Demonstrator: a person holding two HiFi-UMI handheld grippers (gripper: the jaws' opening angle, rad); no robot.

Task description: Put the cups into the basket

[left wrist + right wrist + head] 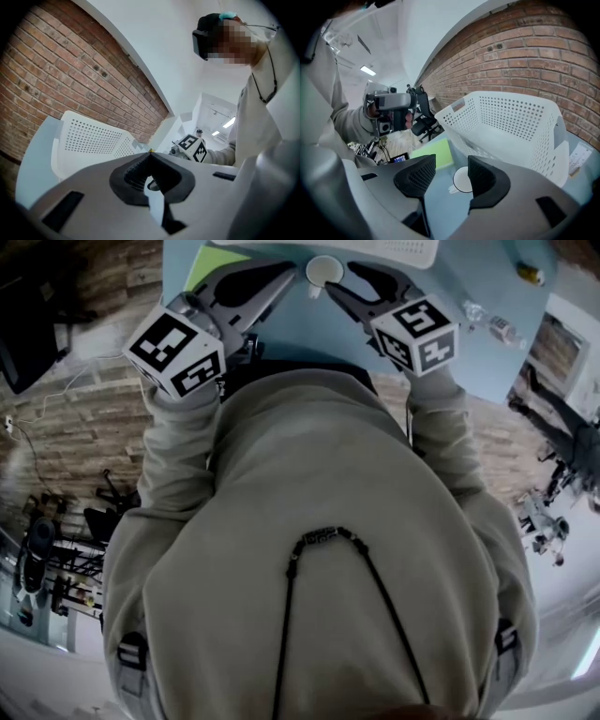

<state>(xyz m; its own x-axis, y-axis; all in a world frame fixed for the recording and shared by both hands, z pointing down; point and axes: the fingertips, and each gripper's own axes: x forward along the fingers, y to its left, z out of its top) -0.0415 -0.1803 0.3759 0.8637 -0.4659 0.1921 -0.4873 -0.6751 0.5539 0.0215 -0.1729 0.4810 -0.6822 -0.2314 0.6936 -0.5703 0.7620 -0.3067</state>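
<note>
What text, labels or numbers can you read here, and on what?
No legible words or numbers.
Black-and-white marker cubes: square code patterns only.
Small sticker on white perforated plastic basket: too blurred.
Small dark screen: too small.

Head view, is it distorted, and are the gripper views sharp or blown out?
Head view: strong fisheye bend, floor curving at the edges. Left gripper view: white perforated plastic basket sharp, ceiling lights blown out. Right gripper view: small white cup and red brick wall clear, black vignette in corners.
</note>
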